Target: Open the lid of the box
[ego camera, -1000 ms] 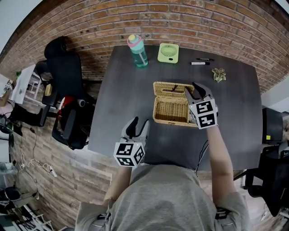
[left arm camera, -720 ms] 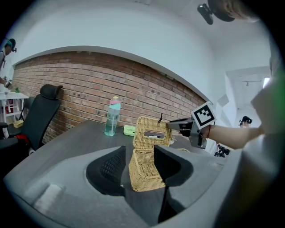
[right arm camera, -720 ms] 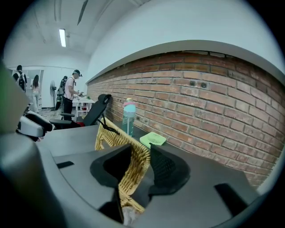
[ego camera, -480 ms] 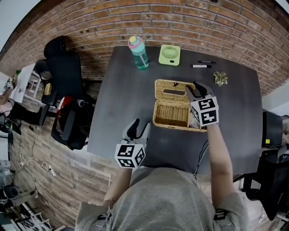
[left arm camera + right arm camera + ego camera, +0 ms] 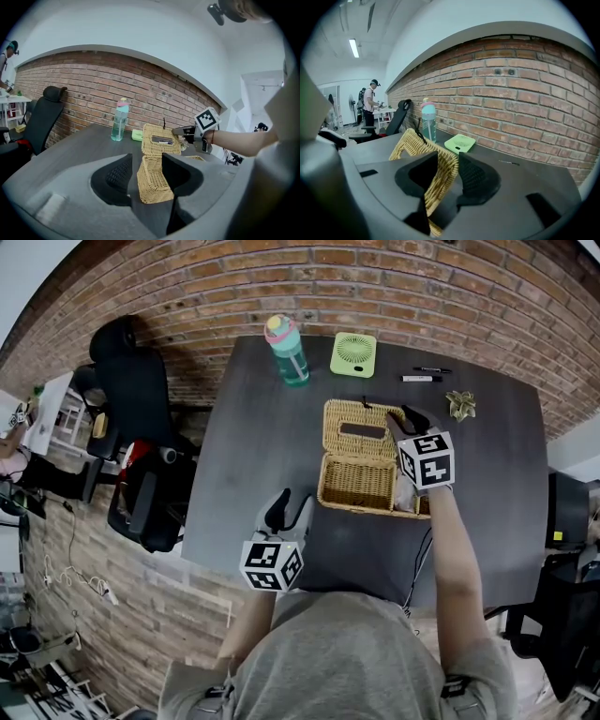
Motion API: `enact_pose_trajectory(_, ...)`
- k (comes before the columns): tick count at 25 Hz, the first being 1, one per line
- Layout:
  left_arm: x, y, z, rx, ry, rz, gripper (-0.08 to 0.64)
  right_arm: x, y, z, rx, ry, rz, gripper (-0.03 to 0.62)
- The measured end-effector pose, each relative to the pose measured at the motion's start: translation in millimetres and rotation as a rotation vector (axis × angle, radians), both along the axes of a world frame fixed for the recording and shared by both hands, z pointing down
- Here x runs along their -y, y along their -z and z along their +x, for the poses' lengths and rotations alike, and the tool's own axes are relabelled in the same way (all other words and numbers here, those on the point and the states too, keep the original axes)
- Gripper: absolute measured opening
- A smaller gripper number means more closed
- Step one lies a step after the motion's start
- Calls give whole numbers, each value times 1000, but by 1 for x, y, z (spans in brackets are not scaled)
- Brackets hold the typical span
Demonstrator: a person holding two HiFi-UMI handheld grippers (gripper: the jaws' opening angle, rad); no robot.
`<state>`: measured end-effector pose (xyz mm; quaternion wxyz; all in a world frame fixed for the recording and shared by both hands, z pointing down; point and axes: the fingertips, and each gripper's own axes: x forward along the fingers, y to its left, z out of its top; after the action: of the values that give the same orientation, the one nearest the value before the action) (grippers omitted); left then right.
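Your right gripper (image 5: 405, 420) pinched the raised woven lid (image 5: 354, 424) of the tan wicker box (image 5: 356, 484); your left gripper (image 5: 288, 505) gaped wide, empty.

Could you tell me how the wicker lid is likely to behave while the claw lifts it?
The wicker lid, pinched at its edge by the right claw, looks thin and woven, so it is probably light and may flex. It seems hinged to the wicker box, so it should swing rather than lift free; the box looks light enough to slide.

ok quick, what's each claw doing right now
Left claw: open, empty.
Right claw: closed on the wicker lid edge.
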<state>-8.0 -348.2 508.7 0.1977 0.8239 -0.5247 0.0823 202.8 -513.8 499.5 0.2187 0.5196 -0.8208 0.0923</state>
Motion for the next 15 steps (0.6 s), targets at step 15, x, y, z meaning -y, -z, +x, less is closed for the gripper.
enact_pose_trajectory(15,10,-7,6,5,-5,-18,201,31,-44,7,40,-25,-112,138)
